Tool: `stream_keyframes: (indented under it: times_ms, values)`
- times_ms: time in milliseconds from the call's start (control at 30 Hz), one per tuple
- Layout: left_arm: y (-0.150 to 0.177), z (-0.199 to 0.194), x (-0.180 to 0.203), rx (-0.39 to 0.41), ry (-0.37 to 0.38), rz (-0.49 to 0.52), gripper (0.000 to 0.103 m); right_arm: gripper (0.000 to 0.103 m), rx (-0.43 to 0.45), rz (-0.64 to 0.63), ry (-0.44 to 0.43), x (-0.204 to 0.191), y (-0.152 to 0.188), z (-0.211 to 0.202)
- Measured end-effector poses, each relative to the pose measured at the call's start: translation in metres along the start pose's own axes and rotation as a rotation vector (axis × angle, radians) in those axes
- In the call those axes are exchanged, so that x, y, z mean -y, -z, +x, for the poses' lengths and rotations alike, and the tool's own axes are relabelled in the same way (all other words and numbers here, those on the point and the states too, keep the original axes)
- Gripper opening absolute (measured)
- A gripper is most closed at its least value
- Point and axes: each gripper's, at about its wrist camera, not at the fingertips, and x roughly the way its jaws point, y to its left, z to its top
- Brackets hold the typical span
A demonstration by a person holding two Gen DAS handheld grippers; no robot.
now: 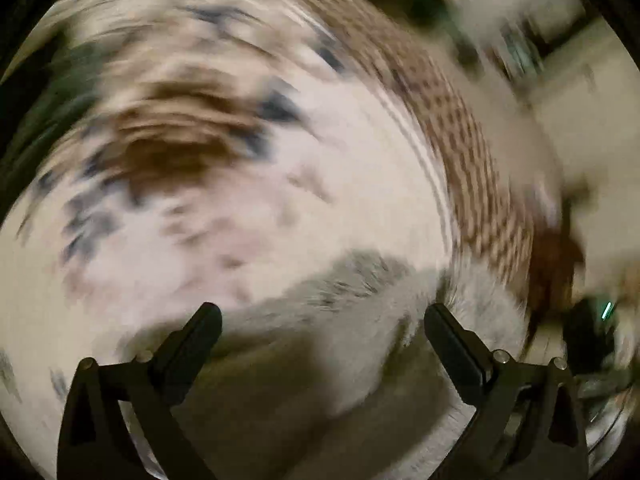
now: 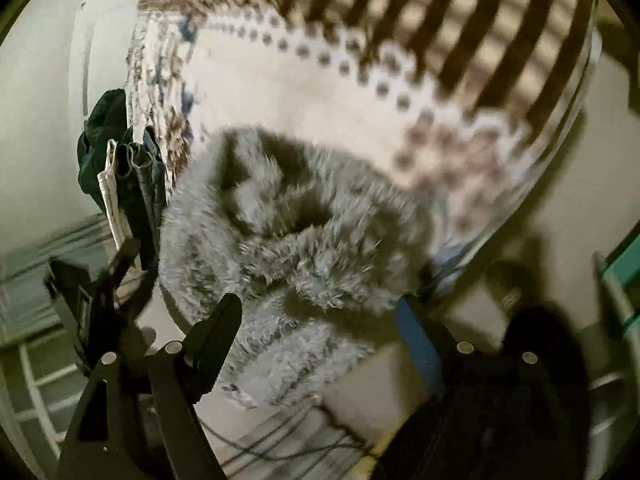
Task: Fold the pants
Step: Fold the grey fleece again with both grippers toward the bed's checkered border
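The pants (image 2: 288, 240) are grey and fuzzy, lying bunched on a white patterned bedspread (image 2: 304, 92). In the right wrist view they fill the middle, and my right gripper (image 2: 320, 320) is open just above their near edge, holding nothing. The left gripper's body (image 2: 104, 300) shows blurred at the left. In the left wrist view, heavily motion-blurred, the pants (image 1: 340, 312) lie under and ahead of my left gripper (image 1: 320, 324), which is open and empty. The bedspread (image 1: 280, 184) fills the rest of that view.
The bedspread has a brown checked border (image 2: 460, 20). Dark clothes and jeans (image 2: 132, 168) hang at the bed's left edge beside a white wall. Cables (image 2: 280, 444) lie on the floor below. A white rack (image 2: 44, 384) stands at lower left.
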Motion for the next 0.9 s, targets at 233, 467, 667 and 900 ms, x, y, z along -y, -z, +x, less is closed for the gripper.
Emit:
stream_keyframes:
  times_ms: [233,467,667,900]
  values:
    - [-0.018,0.042,0.036,-0.127,-0.011,0.337,0.018,0.017,0.063,-0.016,0.060,0.001,0.005,0.033]
    - [-0.028,0.035,0.012,-0.103,0.055,0.181,0.018,0.012,0.115,0.001,0.228,0.030,0.011,0.009]
    - [-0.032,-0.009,0.000,-0.018,0.179,-0.004,0.029,0.057,0.025,-0.039,0.152,0.015,0.007,-0.004]
    - [0.031,-0.078,-0.049,0.232,0.225,-0.329,0.087,0.083,0.118,-0.259,0.147,-0.042,-0.017,-0.037]
